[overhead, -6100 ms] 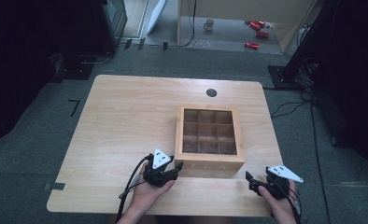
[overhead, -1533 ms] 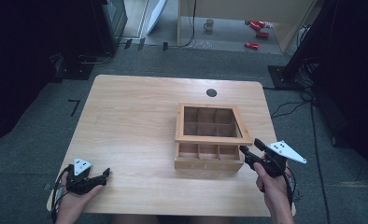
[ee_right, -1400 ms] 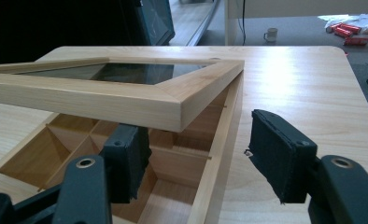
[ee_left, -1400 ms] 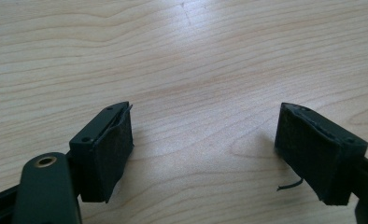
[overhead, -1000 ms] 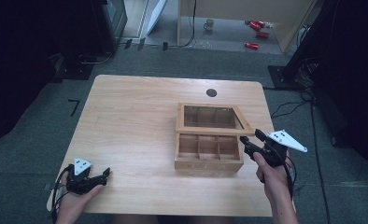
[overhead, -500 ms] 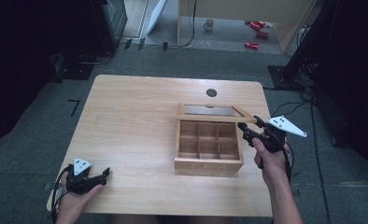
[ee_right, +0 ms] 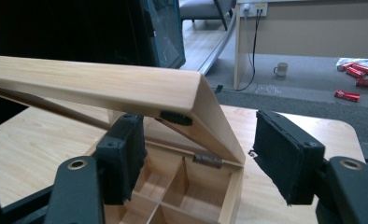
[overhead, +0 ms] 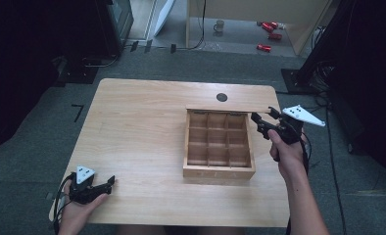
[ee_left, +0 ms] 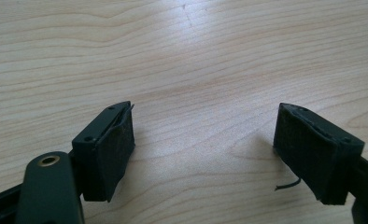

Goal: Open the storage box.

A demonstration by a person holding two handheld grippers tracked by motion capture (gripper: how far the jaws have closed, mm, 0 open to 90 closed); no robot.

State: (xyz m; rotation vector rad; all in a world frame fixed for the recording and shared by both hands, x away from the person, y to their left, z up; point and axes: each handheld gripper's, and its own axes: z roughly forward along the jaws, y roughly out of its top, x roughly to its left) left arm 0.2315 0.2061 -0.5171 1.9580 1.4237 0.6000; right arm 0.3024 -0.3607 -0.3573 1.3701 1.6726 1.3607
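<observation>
A: Right gripper (overhead: pixel 261 121) — jaws?

B: Spread wide, nothing pinched. In the right gripper view the raised lid (ee_right: pixel 126 88) of the wooden box (overhead: pixel 219 145) sits between and above them; its corner edge slants down through the gap. The left-hand jaw stands under the lid, close against its underside; I cannot tell if it touches. The other jaw is clear of the lid, off to its side.

A: And the box itself?

B: Just beyond and below the jaws, lid tilted up on its far hinge (ee_right: pixel 207 161). Dividers (ee_right: pixel 177 179) split the inside into compartments; those I can see hold nothing. High view: box on the table (overhead: pixel 142 127), right of centre, right hand (overhead: pixel 286 152) beside its far right corner.

A: Left gripper (overhead: pixel 105 184)?

B: Jaws apart too, gripping nothing. Bare wood grain between and ahead of them. A loose thread (ee_left: pixel 287 184) curls off the right-hand pad. It rests low at the table's near left corner, well apart from the box, left hand (overhead: pixel 78 208) under it.
</observation>
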